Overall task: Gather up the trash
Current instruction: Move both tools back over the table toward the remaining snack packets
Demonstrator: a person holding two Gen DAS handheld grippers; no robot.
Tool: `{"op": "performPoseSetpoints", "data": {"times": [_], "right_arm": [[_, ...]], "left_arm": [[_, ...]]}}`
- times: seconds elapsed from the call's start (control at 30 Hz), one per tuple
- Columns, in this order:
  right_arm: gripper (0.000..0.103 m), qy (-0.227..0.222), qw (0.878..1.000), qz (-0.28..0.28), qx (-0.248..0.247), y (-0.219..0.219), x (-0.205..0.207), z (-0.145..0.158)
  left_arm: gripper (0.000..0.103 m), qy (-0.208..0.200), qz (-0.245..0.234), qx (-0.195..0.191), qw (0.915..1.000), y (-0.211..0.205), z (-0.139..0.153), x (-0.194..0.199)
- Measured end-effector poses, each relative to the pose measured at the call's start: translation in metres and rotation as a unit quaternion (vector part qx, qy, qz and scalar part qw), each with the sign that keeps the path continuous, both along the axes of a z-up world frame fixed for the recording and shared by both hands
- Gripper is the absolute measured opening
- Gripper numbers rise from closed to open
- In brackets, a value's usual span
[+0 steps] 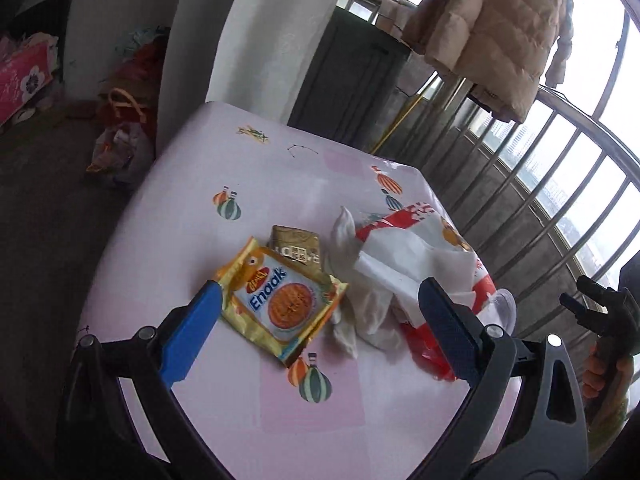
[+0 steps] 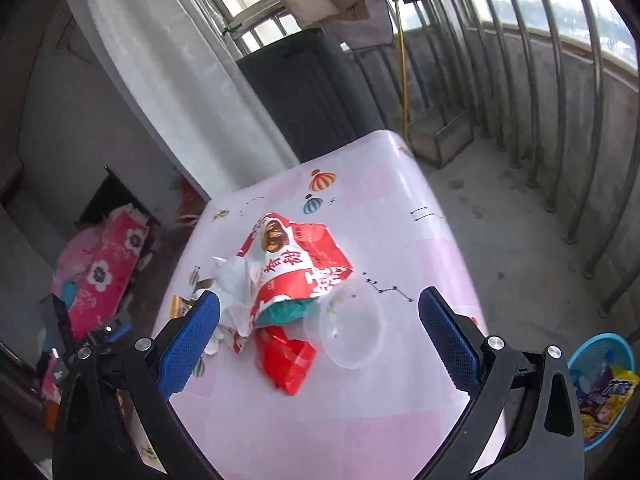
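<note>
Both claws wide, empty: left claw (image 1: 320, 312), right claw (image 2: 319, 320) | step: approaching trash pile on counter (image 2: 400, 208) | next: close on clear plastic cup (image 2: 352, 332) at 6 o'clock of red snack bag (image 2: 304, 268)

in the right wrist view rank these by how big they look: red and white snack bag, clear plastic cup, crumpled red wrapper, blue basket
1. red and white snack bag
2. clear plastic cup
3. crumpled red wrapper, looks close to the cup, so that order is unsure
The blue basket is cut off by the gripper and lies farther away on the floor, so it is left unranked.
</note>
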State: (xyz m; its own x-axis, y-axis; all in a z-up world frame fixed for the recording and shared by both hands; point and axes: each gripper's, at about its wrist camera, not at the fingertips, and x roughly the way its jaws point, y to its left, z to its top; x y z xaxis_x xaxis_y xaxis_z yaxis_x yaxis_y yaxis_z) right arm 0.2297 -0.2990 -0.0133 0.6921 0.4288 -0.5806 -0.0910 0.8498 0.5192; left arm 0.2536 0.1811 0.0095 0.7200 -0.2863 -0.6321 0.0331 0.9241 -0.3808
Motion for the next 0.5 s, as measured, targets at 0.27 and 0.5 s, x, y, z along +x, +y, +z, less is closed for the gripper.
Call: {"op": "performPoseSetpoints", "data": {"times": [0.27, 0.5], "right_arm": [[0.097, 0.079, 0.995, 0.051, 0.035, 0.050, 0.109, -0.032], [0.094, 0.168, 0.979, 0.084, 0.074, 0.077, 0.163, -0.074]], "left_arm": [[0.077, 0.062, 0.039, -0.020, 0.9971, 0.023, -0.046, 0.058], [0.054, 0.111, 0.054, -0.065, 0.9902, 0.027, -0.084, 0.089]]}}
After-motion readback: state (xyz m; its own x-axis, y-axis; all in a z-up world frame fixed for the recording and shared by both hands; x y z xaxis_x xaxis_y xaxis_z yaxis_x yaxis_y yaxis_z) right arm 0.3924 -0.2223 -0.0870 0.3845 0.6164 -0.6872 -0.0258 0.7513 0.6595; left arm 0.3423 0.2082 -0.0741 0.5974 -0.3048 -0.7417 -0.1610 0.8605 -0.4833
